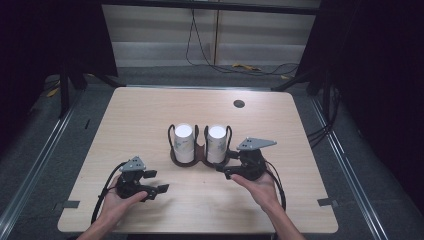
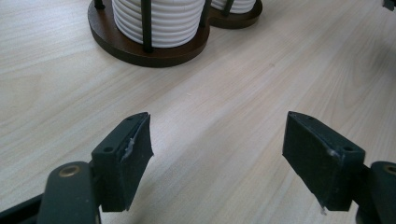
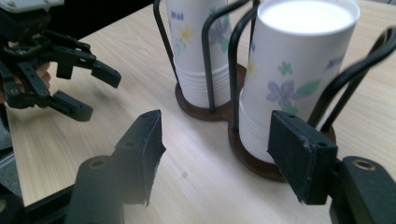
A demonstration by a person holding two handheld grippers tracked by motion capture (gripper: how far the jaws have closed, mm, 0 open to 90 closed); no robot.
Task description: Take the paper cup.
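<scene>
Holding the left gripper point(image 1: 156, 181) low over the near left part of the table point(image 1: 310, 150), well apart from the holder. Showing jaws parted fairly wide in the left gripper view point(image 2: 217, 154), with bare wood grain between the pads point(image 2: 133, 154); released, gripping nothing, touching nothing.

Holding the right gripper point(image 1: 223, 171) just in front of the right cup stack point(image 1: 216, 142), near the holder base point(image 1: 199, 160). Showing jaws apart in the right gripper view point(image 3: 215, 149) too, with table showing through the gap; released, clamping nothing. Sitting with one pad point(image 3: 301, 154) in front of the near stack's lower ribbed part; not telling whether touching or just beside.

Also catching the left gripper point(image 3: 95, 91) farther off in the right gripper view, jaws spread.

Standing at table centre: a dark wooden double holder with black wire loops point(image 3: 210, 60), carrying two upright stacks of nested paper cups, left cup stack point(image 1: 184, 142) and right one side by side, each in its own ring. Looking white, bottoms up, printed with blue flowers and green leaves point(image 3: 280, 91), rims piling into ribs at the base point(image 2: 161, 18).
</scene>
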